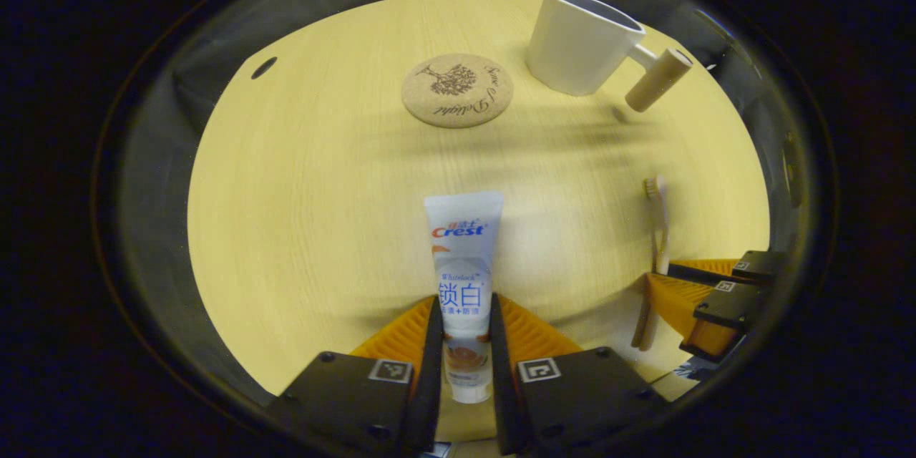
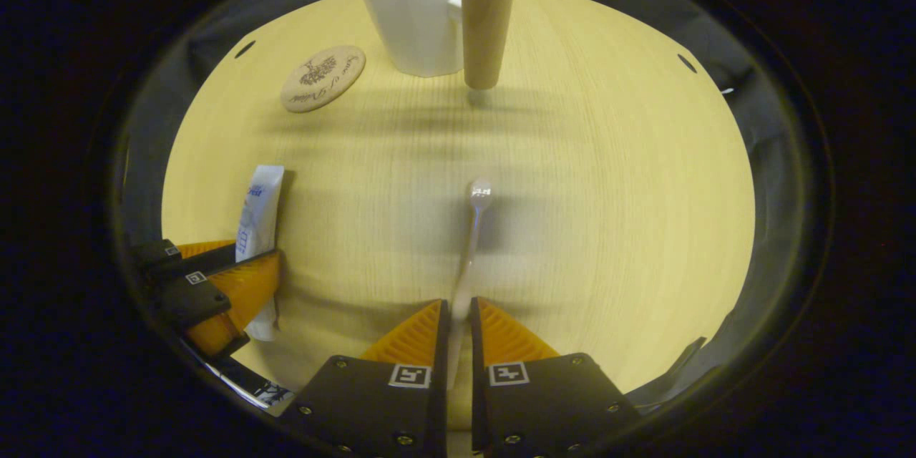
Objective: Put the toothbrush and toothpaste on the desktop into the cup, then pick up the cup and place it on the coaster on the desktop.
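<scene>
Left gripper view first — we see our left gripper (image 1: 464,343) clamped on the toothpaste (image 1: 464,279), both fingers pressing its lower end near the cap, so the tube's flat tail points ahead toward the far edge of the desktop (image 1: 300,229). That grip, we judge, suits a drop into the cup (image 1: 581,43), which stands upright near the far right corner with its wooden handle turned outward, mouth open and nothing in it that we can see. The coaster (image 1: 458,90) lies bare just beside the cup, to its left, waiting for the last step.

Right gripper view now — our right gripper (image 2: 458,343) is closed on the toothbrush (image 2: 469,250), holding the handle low so the head points forward at the cup. Whether either item has left the wood, we cannot tell — both sit close over the near edge. Both grasps look ready; neither item is in the cup yet.
</scene>
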`<state>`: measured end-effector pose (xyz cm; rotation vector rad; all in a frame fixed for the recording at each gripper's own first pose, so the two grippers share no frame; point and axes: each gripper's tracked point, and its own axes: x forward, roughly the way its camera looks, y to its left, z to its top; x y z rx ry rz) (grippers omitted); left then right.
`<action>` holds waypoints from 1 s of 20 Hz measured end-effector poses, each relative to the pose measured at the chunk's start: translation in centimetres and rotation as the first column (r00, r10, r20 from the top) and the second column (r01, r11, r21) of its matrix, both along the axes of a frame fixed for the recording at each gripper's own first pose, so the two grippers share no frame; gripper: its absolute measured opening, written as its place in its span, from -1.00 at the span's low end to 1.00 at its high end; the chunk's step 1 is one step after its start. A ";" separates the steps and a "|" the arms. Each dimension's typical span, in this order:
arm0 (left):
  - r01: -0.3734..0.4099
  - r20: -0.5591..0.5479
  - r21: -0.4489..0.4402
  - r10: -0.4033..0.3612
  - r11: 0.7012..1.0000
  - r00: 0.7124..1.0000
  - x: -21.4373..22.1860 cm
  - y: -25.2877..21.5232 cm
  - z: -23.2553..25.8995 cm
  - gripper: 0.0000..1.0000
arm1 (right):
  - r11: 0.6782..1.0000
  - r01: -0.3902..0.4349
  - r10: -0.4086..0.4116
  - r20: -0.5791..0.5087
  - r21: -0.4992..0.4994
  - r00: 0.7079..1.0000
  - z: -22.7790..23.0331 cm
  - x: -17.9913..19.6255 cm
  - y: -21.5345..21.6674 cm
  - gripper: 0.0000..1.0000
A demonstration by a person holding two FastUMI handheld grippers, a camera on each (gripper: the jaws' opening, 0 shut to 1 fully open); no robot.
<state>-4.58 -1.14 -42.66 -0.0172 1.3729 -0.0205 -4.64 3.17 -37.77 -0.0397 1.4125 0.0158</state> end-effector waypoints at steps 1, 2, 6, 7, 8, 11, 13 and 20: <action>-0.003 -0.009 0.004 0.003 1.000 1.000 -0.1 0.0 0.0 -0.24 | 1.000 0.009 -0.009 0.016 -0.011 1.000 0.2 0.1 -0.3 -0.70; -0.008 0.000 0.009 0.008 1.000 1.000 -0.1 0.1 0.0 -0.10 | 1.000 0.015 -0.015 0.003 0.001 1.000 -0.1 0.1 -0.1 -0.92; -0.011 -0.013 0.000 0.011 1.000 1.000 -0.4 0.1 0.1 -0.53 | 0.999 0.025 -0.025 0.005 0.028 1.000 0.1 0.2 -0.1 -0.93; -0.014 -0.018 -0.003 0.013 1.000 1.000 -0.5 0.1 0.0 -0.38 | 0.999 0.037 -0.038 0.005 0.039 0.999 0.2 0.2 -0.1 -0.92; -0.017 -0.020 -0.003 0.017 1.000 1.000 -0.6 0.2 0.1 -0.38 | 0.997 0.054 -0.054 0.001 0.059 0.999 0.2 0.2 0.0 -0.92; -0.037 -0.031 -0.018 0.036 0.999 0.999 -1.2 0.2 0.1 -0.39 | 0.992 0.089 -0.090 0.010 0.086 0.996 0.6 0.4 -0.3 -0.92; -0.054 -0.040 -0.027 0.052 0.998 0.998 -1.7 0.3 0.2 -0.39 | 0.990 0.108 -0.112 0.034 0.094 0.993 1.4 1.0 -0.8 -0.93; -0.070 -0.021 -0.014 0.070 0.997 0.997 -2.0 1.2 1.2 -0.38 | 0.968 0.189 -0.216 0.166 0.162 0.962 7.0 5.4 -2.5 -0.93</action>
